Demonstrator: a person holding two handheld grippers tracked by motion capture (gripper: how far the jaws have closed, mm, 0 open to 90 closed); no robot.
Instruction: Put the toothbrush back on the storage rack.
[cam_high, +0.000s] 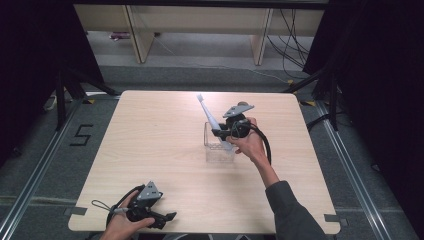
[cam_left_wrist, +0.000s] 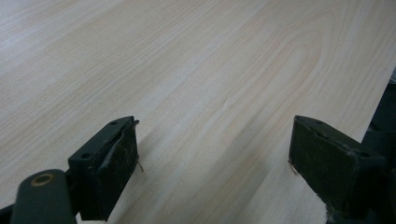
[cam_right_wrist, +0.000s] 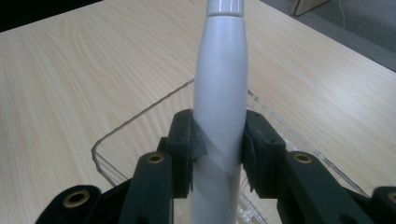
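A long white tapered stick (cam_high: 206, 107) leans up and to the far left out of a clear plastic box (cam_high: 214, 153) near the table's middle. My right gripper (cam_high: 222, 132) is shut on the stick just above the box. In the right gripper view both jaws press the stick's thick lower part (cam_right_wrist: 220, 84), with the box's rim (cam_right_wrist: 135, 119) below and around it; the stick's lower end is hidden. My left gripper (cam_high: 167, 218) rests at the table's near edge, open, its jaws (cam_left_wrist: 215, 154) wide apart over bare wood.
The light wooden table (cam_high: 150, 145) stands on grey floor with metal rails at both sides. Wooden furniture legs (cam_high: 142, 42) and loose cables (cam_high: 295, 45) lie beyond the far edge. Dark curtains hang left and right.
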